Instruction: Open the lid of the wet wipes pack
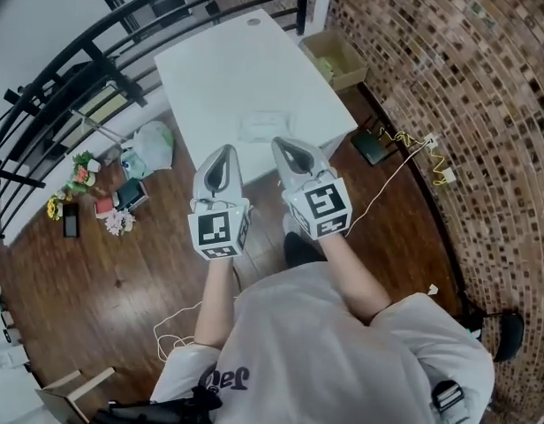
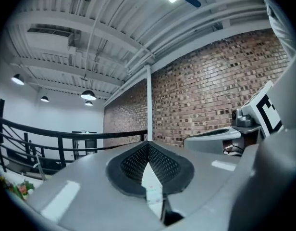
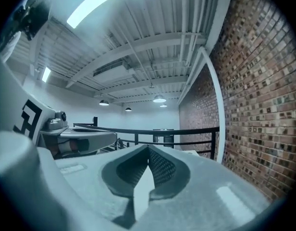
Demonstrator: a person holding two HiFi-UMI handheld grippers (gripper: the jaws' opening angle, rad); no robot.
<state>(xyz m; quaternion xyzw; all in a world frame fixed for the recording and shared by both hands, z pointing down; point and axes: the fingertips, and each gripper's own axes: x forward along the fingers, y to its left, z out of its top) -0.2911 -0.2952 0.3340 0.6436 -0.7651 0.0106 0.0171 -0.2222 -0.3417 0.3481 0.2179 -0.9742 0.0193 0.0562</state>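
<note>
The wet wipes pack (image 1: 265, 125) lies flat near the front edge of the white table (image 1: 210, 60); it is pale and hard to make out. My left gripper (image 1: 227, 151) and right gripper (image 1: 282, 142) are held side by side just short of that edge, both pointing toward the pack, both shut with nothing between the jaws. In the left gripper view the left gripper (image 2: 148, 145) looks level over a railing, with the right gripper (image 2: 220, 138) beside it. The right gripper view shows the right gripper (image 3: 148, 148) and the left gripper (image 3: 76, 137). Neither gripper view shows the pack.
A cardboard box (image 1: 336, 57) stands on the floor right of the table. A black railing (image 1: 122, 25) curves behind it. A plastic bag (image 1: 154, 143), flowers (image 1: 78, 170) and small items lie on the floor at left. A dark green object (image 1: 372, 145) and cables (image 1: 413, 144) lie by the brick wall (image 1: 466, 87).
</note>
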